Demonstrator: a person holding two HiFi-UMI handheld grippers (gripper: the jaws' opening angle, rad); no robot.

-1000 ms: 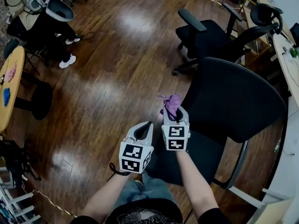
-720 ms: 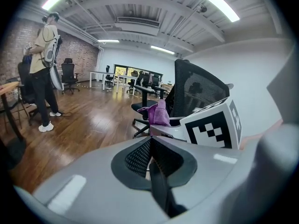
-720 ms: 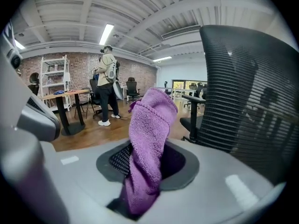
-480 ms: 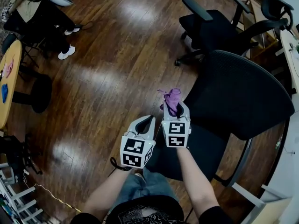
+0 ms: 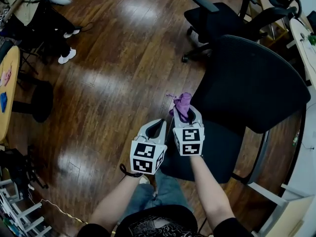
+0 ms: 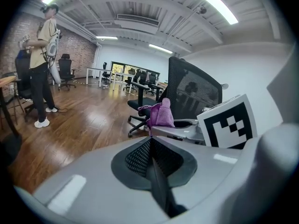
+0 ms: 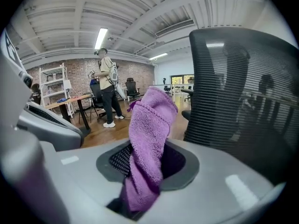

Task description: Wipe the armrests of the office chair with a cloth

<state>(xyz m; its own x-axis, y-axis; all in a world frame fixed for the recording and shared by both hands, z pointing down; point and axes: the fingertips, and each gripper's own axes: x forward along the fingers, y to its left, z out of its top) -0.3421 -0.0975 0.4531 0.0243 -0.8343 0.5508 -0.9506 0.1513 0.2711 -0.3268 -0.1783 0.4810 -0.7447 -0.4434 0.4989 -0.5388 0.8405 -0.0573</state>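
My right gripper is shut on a purple cloth, which sticks up out of its jaws. It hovers at the left side of a black mesh office chair, whose backrest fills the right of the right gripper view. No armrest of this chair shows in any view. My left gripper hangs just left of the right one, shut with nothing in it; from its view the cloth and the chair's back show ahead.
A second black chair with armrests stands further off on the wooden floor. A person stands at the far left beside a round table. White desks line the right edge.
Both grippers and the cloth hold the same pose; the view has shifted a little, so the chair sits slightly higher and closer in frame.
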